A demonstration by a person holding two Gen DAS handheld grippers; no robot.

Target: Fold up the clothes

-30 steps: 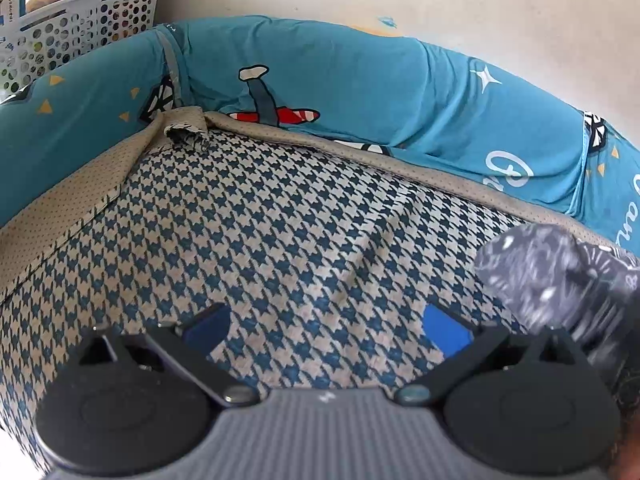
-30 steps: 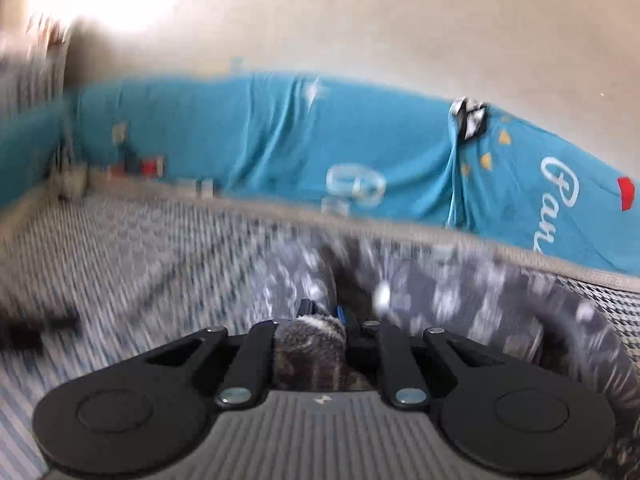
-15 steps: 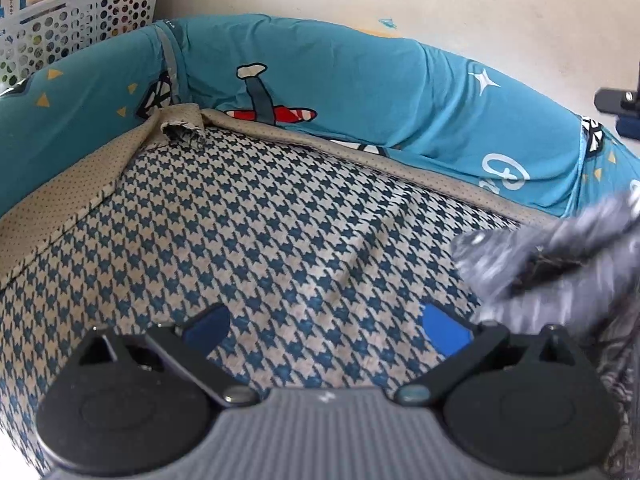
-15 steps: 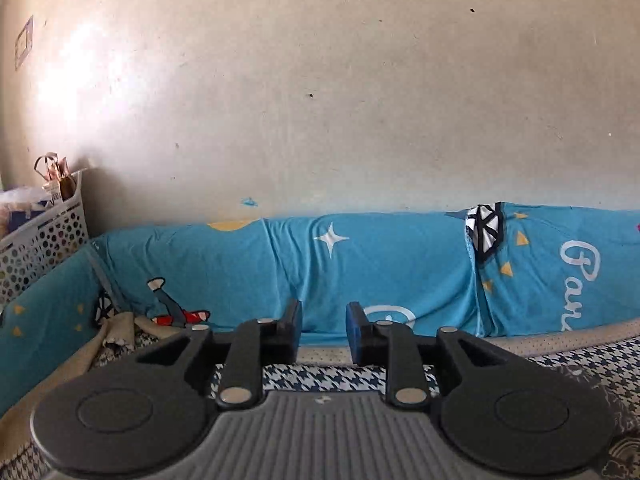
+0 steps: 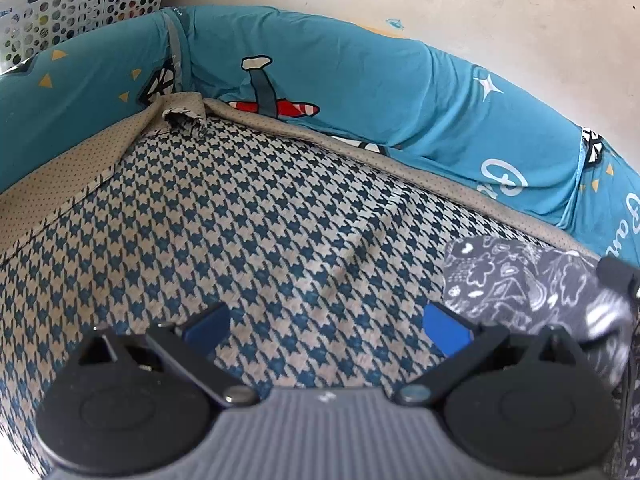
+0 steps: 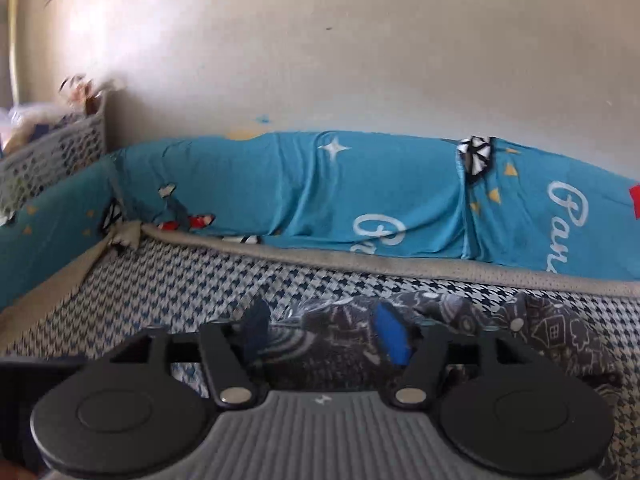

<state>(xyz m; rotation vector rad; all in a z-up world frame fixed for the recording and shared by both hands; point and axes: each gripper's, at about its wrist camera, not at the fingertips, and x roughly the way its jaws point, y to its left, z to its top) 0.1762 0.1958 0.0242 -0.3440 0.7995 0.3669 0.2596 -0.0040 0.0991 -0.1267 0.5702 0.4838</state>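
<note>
Dark grey garment (image 5: 516,284) scribbled with white doodles, lying on the blue-and-beige houndstooth bed cover (image 5: 260,232); teal bumper (image 6: 320,192) showing white stars and lettering.

One dark patterned garment (image 6: 440,320) is lying on one houndstooth mattress (image 5: 260,220), two grippers are hovering, one basket (image 5: 80,4) is sitting behind.

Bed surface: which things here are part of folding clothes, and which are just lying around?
For the job:
dark printed garment
left gripper, open
right gripper, open

Just there:
houndstooth bed cover
teal cartoon bumper
white perforated basket
</note>
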